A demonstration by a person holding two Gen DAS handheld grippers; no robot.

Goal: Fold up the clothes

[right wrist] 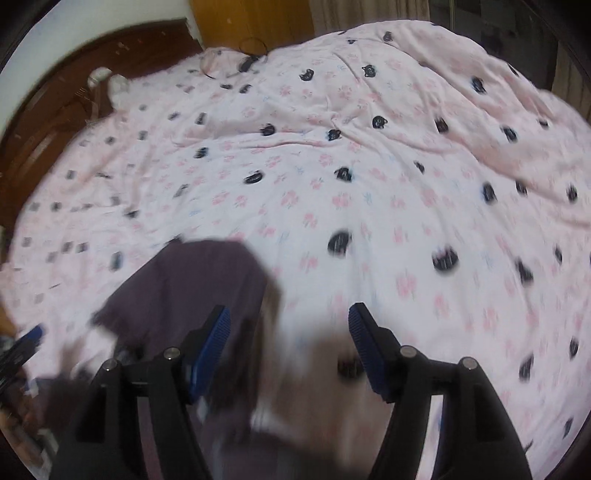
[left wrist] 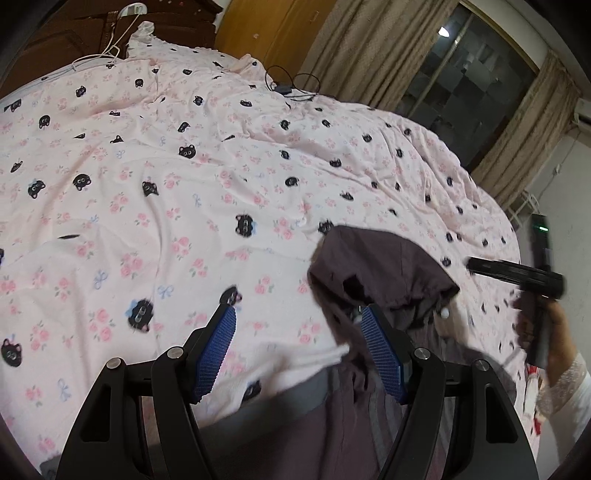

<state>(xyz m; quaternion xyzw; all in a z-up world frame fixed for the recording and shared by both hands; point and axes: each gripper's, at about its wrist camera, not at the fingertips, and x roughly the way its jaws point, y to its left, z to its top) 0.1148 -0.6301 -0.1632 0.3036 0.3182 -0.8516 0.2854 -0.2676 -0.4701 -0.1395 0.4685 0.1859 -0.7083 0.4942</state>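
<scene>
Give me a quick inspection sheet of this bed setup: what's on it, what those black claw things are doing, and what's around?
Surface: bed sheet, pink with cat faces and flowers, wrinkled.
Job's things: purple garment, bunched at the near edge, not folded.
Clutter: small dark device at the far side of the bed.
Grippers: left gripper open, garment against its right finger; right gripper open, holding nothing; its view is blurred.
Cables: black cable looped by the device; white cable near the headboard.
Surroundings: wooden headboard, curtains, dark window.
</scene>
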